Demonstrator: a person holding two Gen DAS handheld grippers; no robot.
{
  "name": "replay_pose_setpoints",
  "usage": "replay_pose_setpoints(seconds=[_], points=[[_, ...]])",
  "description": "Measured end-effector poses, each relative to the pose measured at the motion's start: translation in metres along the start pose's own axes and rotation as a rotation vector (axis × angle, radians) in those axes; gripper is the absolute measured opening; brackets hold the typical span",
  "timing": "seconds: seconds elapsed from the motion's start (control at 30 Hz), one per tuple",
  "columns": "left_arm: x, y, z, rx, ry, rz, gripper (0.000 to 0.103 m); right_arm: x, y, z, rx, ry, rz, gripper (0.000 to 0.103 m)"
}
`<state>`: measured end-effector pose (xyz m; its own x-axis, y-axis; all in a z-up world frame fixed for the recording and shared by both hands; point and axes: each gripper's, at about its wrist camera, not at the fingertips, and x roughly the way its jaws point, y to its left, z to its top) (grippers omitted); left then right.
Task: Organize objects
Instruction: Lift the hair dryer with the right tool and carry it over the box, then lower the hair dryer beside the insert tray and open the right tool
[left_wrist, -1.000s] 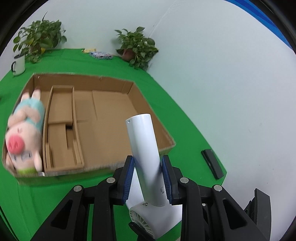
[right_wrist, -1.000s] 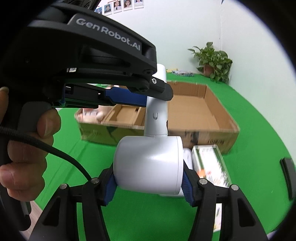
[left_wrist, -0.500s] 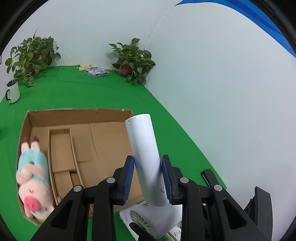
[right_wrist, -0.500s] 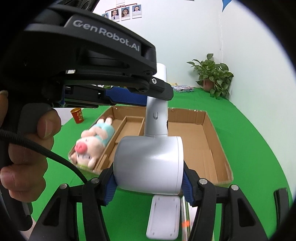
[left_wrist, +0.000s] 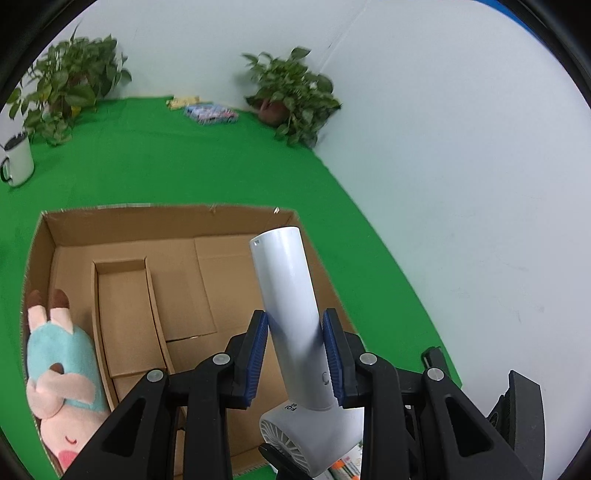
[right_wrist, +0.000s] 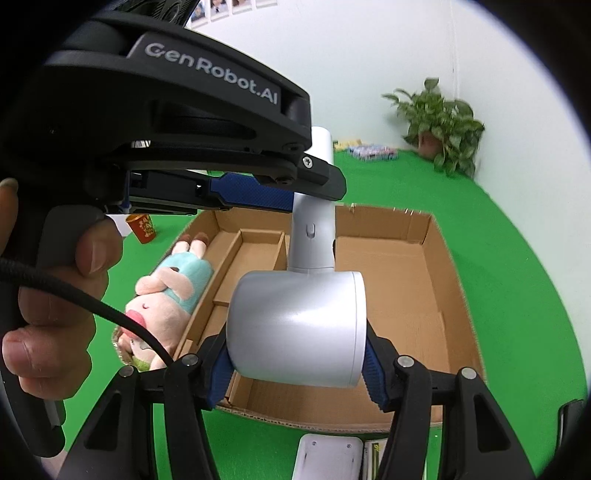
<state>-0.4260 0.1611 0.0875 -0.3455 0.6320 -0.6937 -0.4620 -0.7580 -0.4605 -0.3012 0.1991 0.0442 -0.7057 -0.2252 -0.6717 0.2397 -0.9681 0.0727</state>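
Note:
Both grippers carry one white hair dryer above the open cardboard box (left_wrist: 166, 221) (right_wrist: 454, 280). My left gripper (left_wrist: 295, 354) is shut on the dryer's handle (left_wrist: 288, 295), which points up and away from me. My right gripper (right_wrist: 295, 354) is shut on the dryer's round barrel (right_wrist: 295, 325), its blue pads (right_wrist: 373, 376) pressed against both sides. A plush pig (left_wrist: 62, 373) (right_wrist: 166, 295) in a teal top lies in the box's left compartment. The wide right compartment beneath the dryer holds nothing.
Cardboard dividers (left_wrist: 125, 314) split the box. On the green cloth stand a white mug (left_wrist: 16, 158), two potted plants (left_wrist: 291, 96) (left_wrist: 70, 85), a red cup (right_wrist: 142, 229) and small packets (left_wrist: 210, 112). A white flat item (right_wrist: 325, 458) lies before the box. A hand (right_wrist: 55, 306) grips the left tool.
Both grippers moved forward and slightly up with the hair dryer, from in front of the box to over its right compartment. The box now sits lower and nearer in both views.

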Motion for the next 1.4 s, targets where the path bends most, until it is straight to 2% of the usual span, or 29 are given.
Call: replay_pose_setpoints(seconds=[0.27, 0.63, 0.73, 0.87, 1.07, 1.2, 1.27, 1.37, 1.4], points=[[0.07, 0.054, -0.019, -0.107, 0.135, 0.032, 0.028, 0.051, -0.011, -0.024, 0.049, 0.15, 0.044, 0.058], [0.117, 0.087, -0.039, -0.193, 0.274, 0.049, 0.029, 0.09, -0.016, -0.043, 0.089, 0.324, 0.096, 0.058], [0.109, 0.09, -0.045, -0.185, 0.251, 0.066, 0.027, 0.093, -0.016, -0.047, 0.087, 0.365, 0.148, 0.06], [0.083, 0.092, -0.046, -0.178, 0.197, 0.068, 0.03, 0.087, -0.02, -0.047, 0.098, 0.367, 0.188, 0.063], [0.035, 0.082, -0.061, -0.061, 0.111, 0.175, 0.03, 0.067, -0.041, -0.034, 0.114, 0.321, 0.191, 0.063], [0.022, 0.077, -0.087, -0.022, 0.115, 0.211, 0.03, 0.089, -0.064, -0.016, 0.155, 0.357, 0.21, 0.062], [0.023, 0.075, -0.099, -0.023, 0.13, 0.214, 0.03, 0.104, -0.059, -0.014, 0.122, 0.397, 0.206, 0.058], [0.023, 0.074, -0.113, -0.032, 0.147, 0.191, 0.03, 0.11, -0.038, -0.021, 0.094, 0.443, 0.209, 0.045], [0.021, 0.074, -0.117, -0.03, 0.148, 0.194, 0.03, 0.117, -0.034, -0.023, 0.08, 0.46, 0.201, 0.036]])
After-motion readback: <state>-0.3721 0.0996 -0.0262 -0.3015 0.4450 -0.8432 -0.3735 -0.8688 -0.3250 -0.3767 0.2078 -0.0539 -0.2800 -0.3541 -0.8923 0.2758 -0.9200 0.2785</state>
